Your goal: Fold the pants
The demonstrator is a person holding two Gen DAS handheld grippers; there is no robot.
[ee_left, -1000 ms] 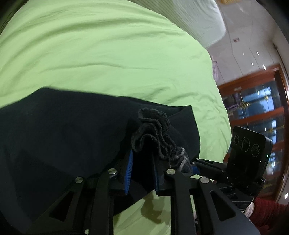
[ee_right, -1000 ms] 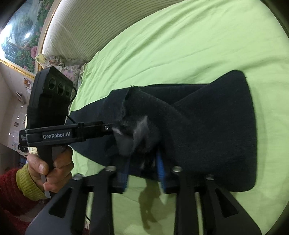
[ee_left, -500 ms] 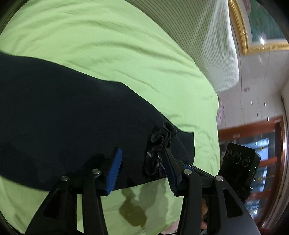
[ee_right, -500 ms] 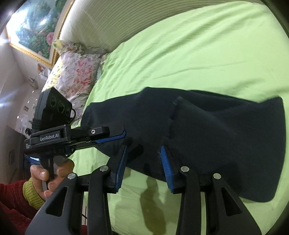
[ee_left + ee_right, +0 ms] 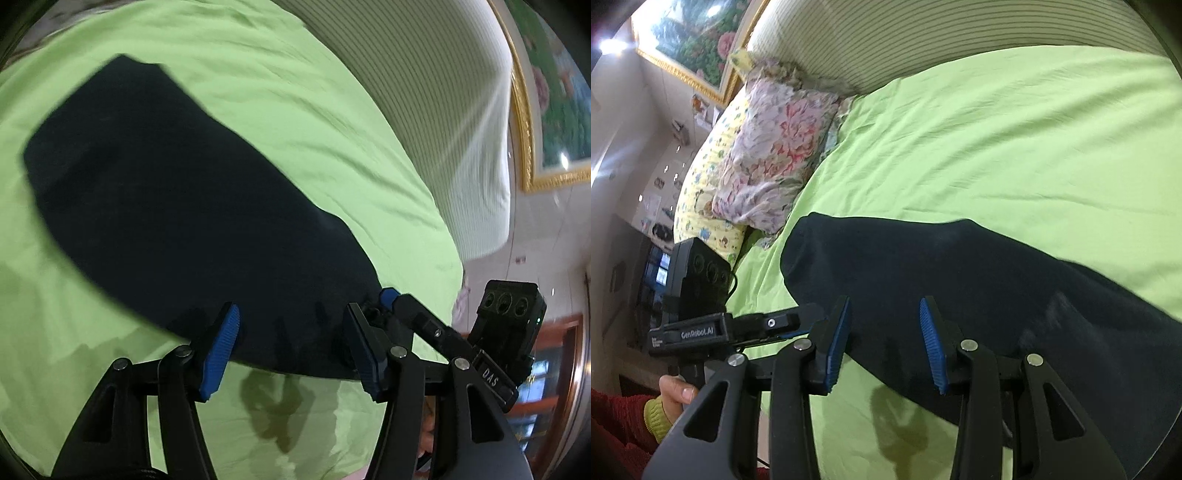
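The dark navy pants [image 5: 177,214] lie folded flat on the green bed sheet [image 5: 295,110]; they also show in the right wrist view [image 5: 960,277]. My left gripper [image 5: 291,350] is open and empty, its blue pads just above the near edge of the pants. My right gripper [image 5: 884,347] is open and empty over the near edge of the same pants. The right gripper's body shows in the left wrist view [image 5: 509,325], and the left gripper's body in the right wrist view [image 5: 701,291], held by a hand in a red sleeve.
A floral pillow [image 5: 775,147] and a yellow patterned pillow [image 5: 701,192] lie at the head of the bed. A striped headboard [image 5: 923,37] stands behind. A gold-framed painting [image 5: 546,92] hangs on the wall. The bed edge is near my grippers.
Both grippers opened and let go of the bunched pants fabric, then pulled back. The pants now lie flat on the sheet.
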